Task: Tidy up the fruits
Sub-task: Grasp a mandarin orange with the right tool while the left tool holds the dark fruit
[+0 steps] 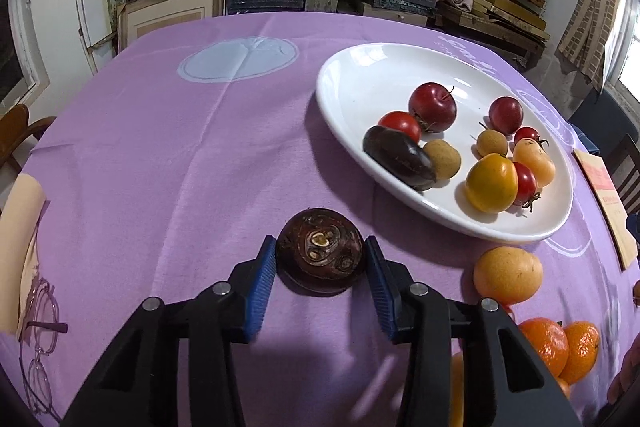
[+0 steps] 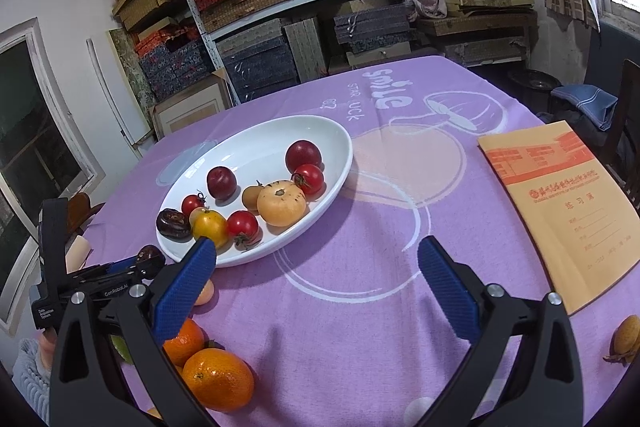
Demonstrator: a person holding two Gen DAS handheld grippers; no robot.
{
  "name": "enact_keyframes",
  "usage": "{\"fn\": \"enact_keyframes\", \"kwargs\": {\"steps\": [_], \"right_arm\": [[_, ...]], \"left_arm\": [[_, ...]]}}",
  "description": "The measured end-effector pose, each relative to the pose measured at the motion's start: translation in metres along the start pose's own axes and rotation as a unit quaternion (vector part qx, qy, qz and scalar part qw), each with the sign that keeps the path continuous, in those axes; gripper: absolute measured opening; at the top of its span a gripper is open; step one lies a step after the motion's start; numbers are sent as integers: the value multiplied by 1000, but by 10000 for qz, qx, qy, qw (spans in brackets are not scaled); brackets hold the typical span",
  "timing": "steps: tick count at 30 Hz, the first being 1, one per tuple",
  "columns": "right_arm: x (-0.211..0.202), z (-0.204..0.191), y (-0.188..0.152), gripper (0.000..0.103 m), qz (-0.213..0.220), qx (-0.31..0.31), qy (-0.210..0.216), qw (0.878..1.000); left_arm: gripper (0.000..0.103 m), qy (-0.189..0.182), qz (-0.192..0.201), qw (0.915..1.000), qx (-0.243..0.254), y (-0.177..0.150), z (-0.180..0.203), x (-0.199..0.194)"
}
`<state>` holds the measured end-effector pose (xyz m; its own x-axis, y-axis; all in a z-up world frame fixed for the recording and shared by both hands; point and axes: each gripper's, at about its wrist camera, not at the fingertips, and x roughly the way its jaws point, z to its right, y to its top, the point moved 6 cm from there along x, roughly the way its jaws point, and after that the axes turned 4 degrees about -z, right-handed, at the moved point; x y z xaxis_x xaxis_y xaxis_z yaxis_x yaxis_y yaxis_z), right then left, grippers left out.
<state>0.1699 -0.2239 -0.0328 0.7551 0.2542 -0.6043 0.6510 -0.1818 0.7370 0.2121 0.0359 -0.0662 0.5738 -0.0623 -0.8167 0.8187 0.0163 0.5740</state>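
A dark brown round fruit [image 1: 320, 251] rests on the purple tablecloth in the left wrist view. My left gripper [image 1: 320, 257] is shut on it, one blue pad against each side. Just right of it stands the white oval plate [image 1: 368, 75], holding plums [image 1: 432, 107], tomatoes, yellow fruits and a dark one. In the right wrist view my right gripper [image 2: 316, 259] hangs open over bare cloth in front of the plate [image 2: 256, 143], with nothing between its fingers. The left gripper [image 2: 140, 263] shows there at the left with the dark fruit [image 2: 150, 255].
Loose on the cloth are a pale orange fruit [image 1: 508, 275], tangerines [image 2: 218, 379] and a small brownish fruit [image 2: 626, 339]. An orange notebook [image 2: 568, 203] lies at the right, and glasses [image 1: 40, 327] at the left edge. Shelves of boxes stand behind the table.
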Motion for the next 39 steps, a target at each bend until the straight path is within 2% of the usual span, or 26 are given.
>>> {"fn": "enact_keyframes", "kwargs": {"steps": [4, 7, 13, 17, 21, 24, 27, 31, 34, 37, 39], "right_arm": [[2, -13, -4, 99, -70, -311, -12, 9995], [3, -25, -8, 99, -114, -637, -59, 9979], [-9, -54, -25, 99, -179, -1277, 50, 9916], [-27, -66, -49, 99, -111, -1686, -158, 9855], [-17, -66, -74, 99, -498, -1821, -368, 9813], [-14, -63, -76, 99, -538, -1833, -476, 9804], [-6, -52, -76, 99, -751, -1597, -513, 9830], [-5, -50, -76, 99, -765, -1628, -570, 9820], [-8, -46, -70, 99, -573, -1780, -1029, 9770], [0, -51, -74, 98, -838, -1742, -674, 9788], [4, -56, -74, 97, -851, -1829, -662, 9772]], "left_arm": [[45, 60, 154, 9997, -196, -7, -13, -19], [45, 169, 331, 9992, -164, -20, -17, -37], [45, 221, 234, 9992, -245, -55, -30, -51], [45, 165, 191, 9995, -210, -58, -30, -50], [45, 151, 118, 9997, -179, -60, -29, -46], [45, 152, 97, 9997, -185, -59, -29, -44], [45, 156, 95, 9997, -178, -59, -29, -44], [45, 158, 95, 9997, -178, -59, -29, -44], [45, 165, 89, 9997, -175, -59, -28, -43], [45, 197, 81, 9997, -151, -59, -28, -42], [45, 216, 75, 9996, -135, -59, -27, -42]]}}
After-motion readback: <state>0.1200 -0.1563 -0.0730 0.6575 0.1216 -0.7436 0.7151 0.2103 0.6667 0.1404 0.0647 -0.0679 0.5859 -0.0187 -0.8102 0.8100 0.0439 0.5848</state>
